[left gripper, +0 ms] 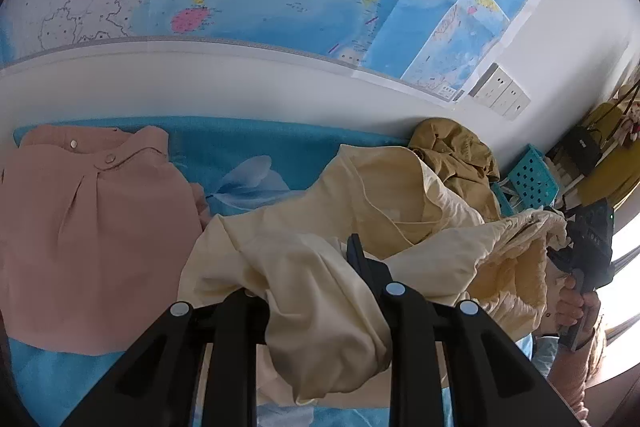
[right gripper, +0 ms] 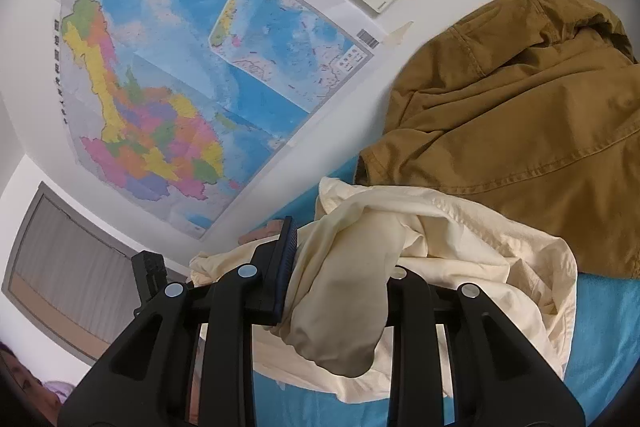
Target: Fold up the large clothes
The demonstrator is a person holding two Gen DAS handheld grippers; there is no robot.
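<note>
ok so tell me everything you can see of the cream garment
The cream garment is pale yellow, thin, soft-looking woven cloth, crumpled and unfolded. It is bunched between the jaws of both the left gripper and the right gripper, draping over the blue sheet. It overlaps the brown jacket near the wall.

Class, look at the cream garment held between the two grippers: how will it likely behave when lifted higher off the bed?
The cream garment is probably floppy: it sags in loose folds from the left gripper and the right gripper. It looks thin and creased, so likely light. Its free end would probably trail on the blue bedsheet.
</note>
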